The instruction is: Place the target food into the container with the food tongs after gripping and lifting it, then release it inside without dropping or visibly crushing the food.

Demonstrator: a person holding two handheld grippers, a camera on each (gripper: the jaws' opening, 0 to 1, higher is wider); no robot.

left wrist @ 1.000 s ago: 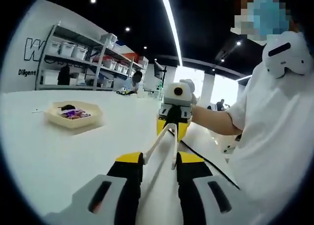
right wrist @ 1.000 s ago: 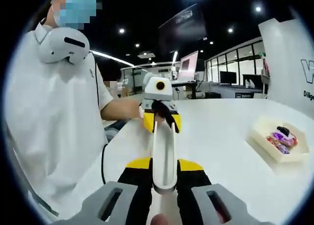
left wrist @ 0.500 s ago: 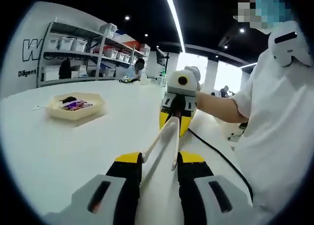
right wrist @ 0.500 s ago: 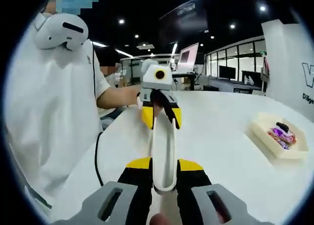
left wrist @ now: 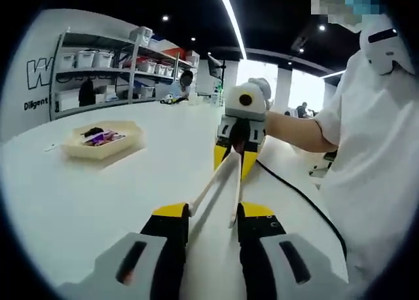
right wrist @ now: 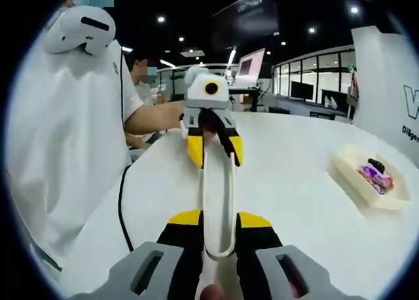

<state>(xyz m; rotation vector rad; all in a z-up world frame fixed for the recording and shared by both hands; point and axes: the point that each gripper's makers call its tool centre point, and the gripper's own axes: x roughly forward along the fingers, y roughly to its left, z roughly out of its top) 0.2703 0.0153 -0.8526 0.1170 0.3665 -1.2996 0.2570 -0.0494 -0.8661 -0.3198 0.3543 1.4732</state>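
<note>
2 tongs, left tongs [left wrist: 206, 211] and right tongs [right wrist: 219, 218], clamp 1 white plastic food tongs [left wrist: 219, 182] end-to-end, with the beige hexagonal food tray [left wrist: 127, 143] well aside of its long axis.

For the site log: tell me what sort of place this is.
Probably an open-plan lab or office workspace: a metal shelf rack with storage bins, computer monitors on desks behind, and a long white table under ceiling strip lights.

"Diligent", cut off, on white wall [left wrist: 39, 64]
</note>
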